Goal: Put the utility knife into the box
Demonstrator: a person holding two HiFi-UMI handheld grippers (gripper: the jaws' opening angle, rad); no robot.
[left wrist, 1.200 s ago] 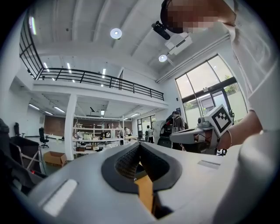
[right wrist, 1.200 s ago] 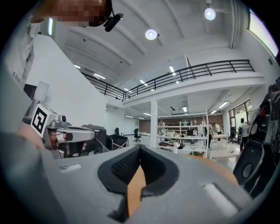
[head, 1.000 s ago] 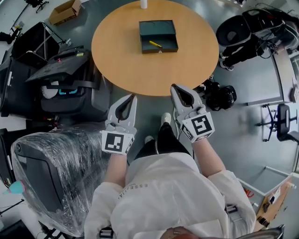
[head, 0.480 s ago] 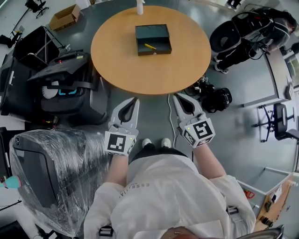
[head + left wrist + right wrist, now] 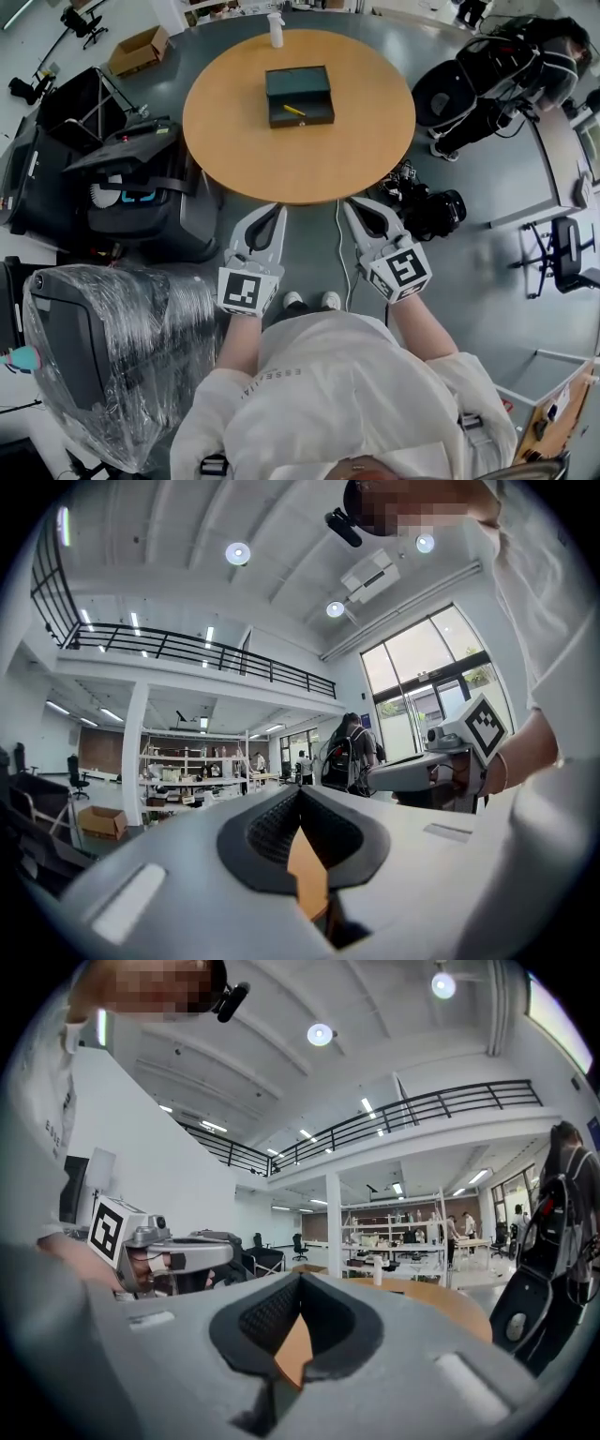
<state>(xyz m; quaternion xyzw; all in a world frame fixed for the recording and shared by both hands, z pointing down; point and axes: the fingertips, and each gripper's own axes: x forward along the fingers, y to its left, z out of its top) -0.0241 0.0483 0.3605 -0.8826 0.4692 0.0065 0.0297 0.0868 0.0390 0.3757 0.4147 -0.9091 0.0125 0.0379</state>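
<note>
In the head view a dark open box (image 5: 299, 95) sits on the round wooden table (image 5: 298, 150), and a yellow utility knife (image 5: 294, 110) lies inside it. Both grippers hang in front of the person, off the table's near edge. My left gripper (image 5: 278, 210) is shut and holds nothing. My right gripper (image 5: 350, 205) is shut and empty too. In the left gripper view the jaw tips (image 5: 300, 790) meet, with the table's wood showing through the loop. The right gripper view shows its tips (image 5: 300, 1278) touching the same way.
A white spray bottle (image 5: 276, 30) stands at the table's far edge. A plastic-wrapped chair (image 5: 103, 356) and black equipment (image 5: 131, 178) sit to the left, camera gear (image 5: 427, 202) on the floor to the right. A person with a backpack (image 5: 349, 752) stands nearby.
The table and box have drifted farther away and up in the head view as the person stepped back. Both grippers have come away from the table edge, still shut.
</note>
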